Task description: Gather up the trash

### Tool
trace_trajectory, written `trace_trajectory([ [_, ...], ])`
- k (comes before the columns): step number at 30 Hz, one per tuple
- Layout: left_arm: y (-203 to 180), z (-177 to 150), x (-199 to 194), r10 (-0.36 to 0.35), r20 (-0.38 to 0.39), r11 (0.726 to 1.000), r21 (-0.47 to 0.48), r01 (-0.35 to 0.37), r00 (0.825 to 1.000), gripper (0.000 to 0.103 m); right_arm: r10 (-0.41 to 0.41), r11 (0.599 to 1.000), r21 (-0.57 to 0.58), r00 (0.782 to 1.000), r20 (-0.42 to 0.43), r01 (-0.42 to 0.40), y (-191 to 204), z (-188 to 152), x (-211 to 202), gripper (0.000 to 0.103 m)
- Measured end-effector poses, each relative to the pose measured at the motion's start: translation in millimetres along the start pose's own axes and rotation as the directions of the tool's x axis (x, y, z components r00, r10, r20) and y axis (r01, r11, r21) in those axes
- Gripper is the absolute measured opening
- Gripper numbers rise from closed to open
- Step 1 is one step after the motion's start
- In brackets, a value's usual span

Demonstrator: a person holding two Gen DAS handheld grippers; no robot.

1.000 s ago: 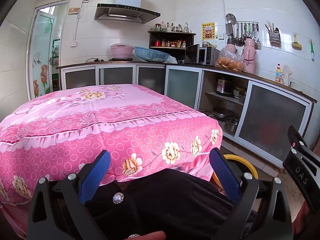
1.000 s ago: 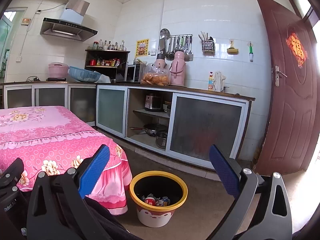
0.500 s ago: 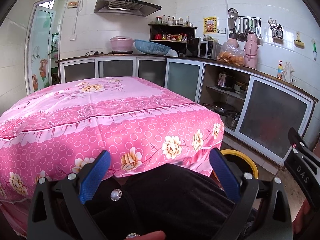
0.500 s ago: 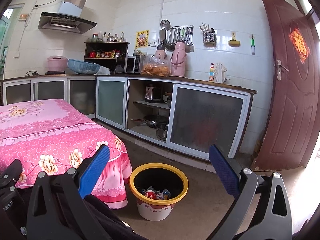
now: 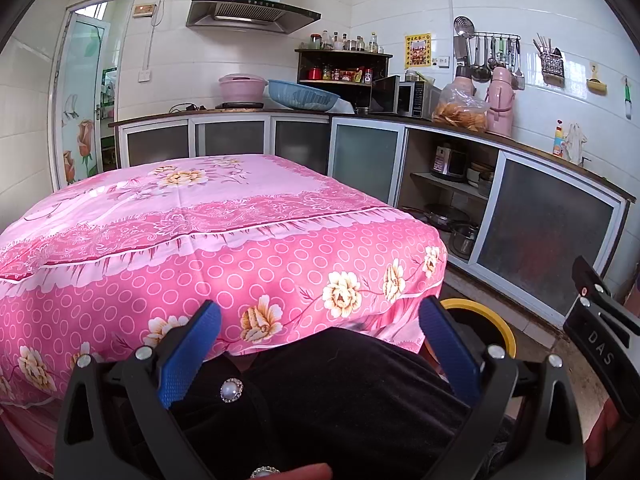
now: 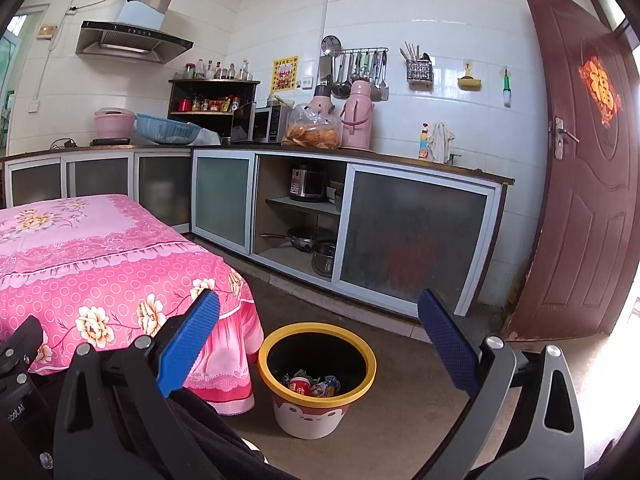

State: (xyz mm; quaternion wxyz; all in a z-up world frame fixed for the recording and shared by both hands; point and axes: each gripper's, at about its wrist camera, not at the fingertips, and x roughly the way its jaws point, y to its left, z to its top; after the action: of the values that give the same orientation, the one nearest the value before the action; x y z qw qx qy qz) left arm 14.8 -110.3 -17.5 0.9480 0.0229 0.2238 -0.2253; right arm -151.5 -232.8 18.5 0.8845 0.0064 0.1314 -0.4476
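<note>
Left gripper (image 5: 320, 344) spread wide, jaws far apart with nothing between the blue pads (image 5: 188, 354) and touching nothing. Below the jaws, dark clothing (image 5: 340, 392) with a pearl button (image 5: 231, 390). Ahead of and above the jaws, a table (image 5: 200, 208) under a pink flowered cloth, its top bare. Just beyond the right-hand pad, the yellow rim of a bin (image 5: 486, 314), mostly hidden behind that pad and the cloth corner. At the far right edge, part of the other gripper, marked "DAS".

Right gripper (image 6: 320, 342) likewise released, jaws wide apart and empty, pads (image 6: 188, 344) clear of everything. Between the jaws and a little lower, on the floor, the bin (image 6: 308, 412): white body, yellow rim, black liner, upright. Trash (image 6: 310, 386) lying at its bottom, a red-and-white cup and crumpled wrappers among it. Left of the jaws, the table's corner (image 6: 224, 280), cloth hanging just beside the bin. Beyond the jaws, cabinets (image 6: 412, 236); to the right, a brown door (image 6: 580, 200).
</note>
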Motion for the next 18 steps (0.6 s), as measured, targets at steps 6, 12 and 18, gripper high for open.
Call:
trace_trajectory([
  [6,-0.7,-0.1,0.3,-0.002,-0.004,1.0,0.002,0.002,1.0,0.095,0.0,1.0,0.002,1.0,-0.005,0.0,0.2,-1.3,0.4,0.095],
  [12,0.2,-0.1,1.7,-0.005,-0.005,1.0,0.003,0.005,1.0,0.095,-0.001,1.0,0.002,1.0,-0.007,0.001,0.2,-1.3,0.4,0.095],
  [18,1.4,-0.1,1.1,-0.008,-0.001,1.0,0.006,0.008,1.0,0.095,0.0,1.0,0.001,1.0,-0.008,0.0,0.3,-1.5,0.9,0.095],
])
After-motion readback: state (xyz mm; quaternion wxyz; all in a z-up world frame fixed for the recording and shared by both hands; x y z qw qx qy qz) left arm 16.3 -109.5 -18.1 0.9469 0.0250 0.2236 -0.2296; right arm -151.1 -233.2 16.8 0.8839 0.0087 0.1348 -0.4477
